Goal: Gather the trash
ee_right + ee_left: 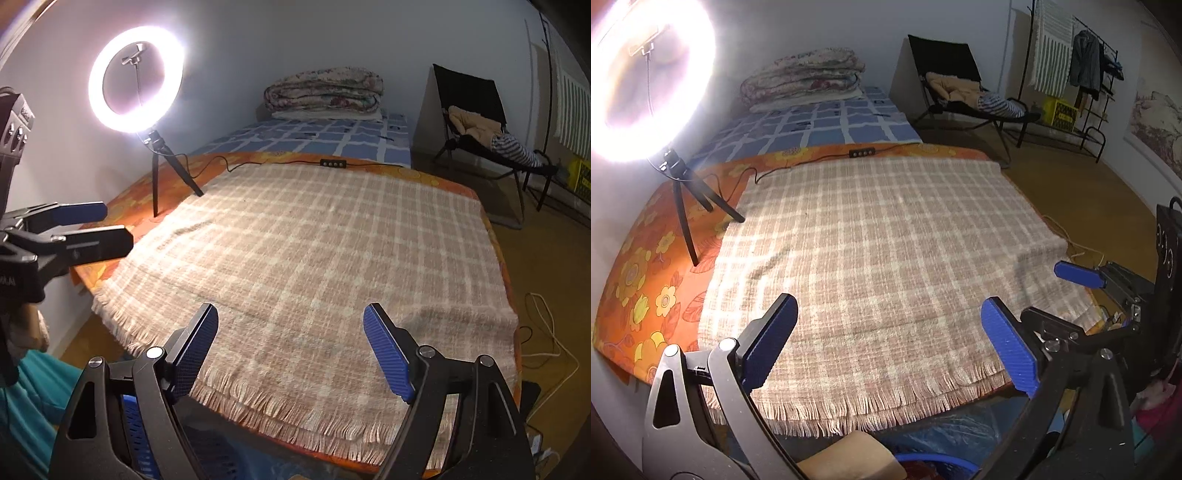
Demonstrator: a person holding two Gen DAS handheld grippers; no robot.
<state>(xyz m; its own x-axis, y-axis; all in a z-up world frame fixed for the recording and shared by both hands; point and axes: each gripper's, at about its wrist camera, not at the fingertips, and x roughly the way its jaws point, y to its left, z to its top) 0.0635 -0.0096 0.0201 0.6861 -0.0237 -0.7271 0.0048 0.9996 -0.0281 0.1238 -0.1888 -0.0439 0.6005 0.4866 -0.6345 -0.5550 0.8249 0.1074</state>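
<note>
No loose trash shows on the beige checked blanket [886,236] that covers the near end of the bed. My left gripper [890,343] hovers open over the blanket's fringed front edge, with nothing between its blue pads. My right gripper [291,354] is open and empty too, over the same edge further right. A blue finger [1078,275] of the right gripper pokes in at the far right of the left wrist view. The left gripper [96,227] shows at the left of the right wrist view. A blue bin [945,459] sits below the bed's edge, with a tan object [849,458] beside it.
A lit ring light on a tripod [162,162] stands on the orange flowered sheet [639,280] at the left. Its cable and inline switch [332,163] lie along the blanket's far edge. Beyond are a folded quilt [325,92], a black chair [480,122] and cables on the floor [546,332].
</note>
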